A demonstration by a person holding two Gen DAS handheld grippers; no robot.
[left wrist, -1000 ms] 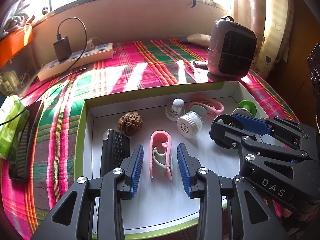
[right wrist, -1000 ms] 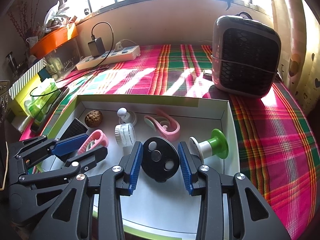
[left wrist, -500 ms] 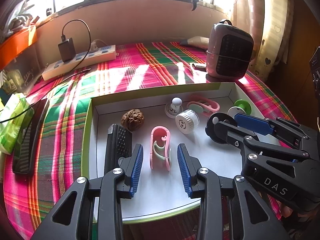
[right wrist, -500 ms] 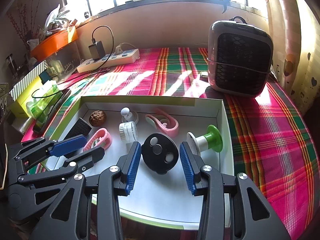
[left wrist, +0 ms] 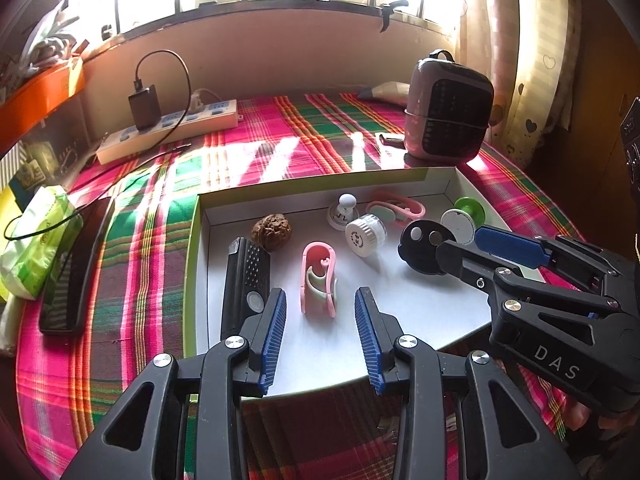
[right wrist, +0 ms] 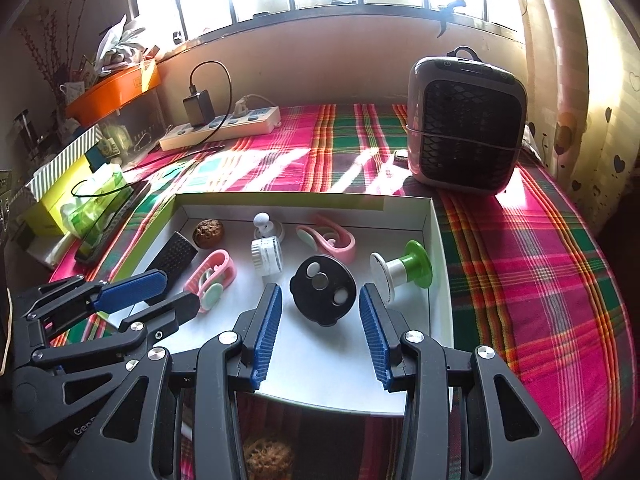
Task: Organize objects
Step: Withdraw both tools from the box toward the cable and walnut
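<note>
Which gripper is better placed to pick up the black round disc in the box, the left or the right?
The right gripper: the black disc lies just ahead of its open fingers. The left gripper faces the pink clip instead.

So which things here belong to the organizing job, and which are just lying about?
Job:
- box tray
- black disc
- pink clip
- second pink clip
- green spool
- white cap
- walnut
- black brush
- white knob

Lying about:
- heater
- power strip
- tissue pack
- phone
</note>
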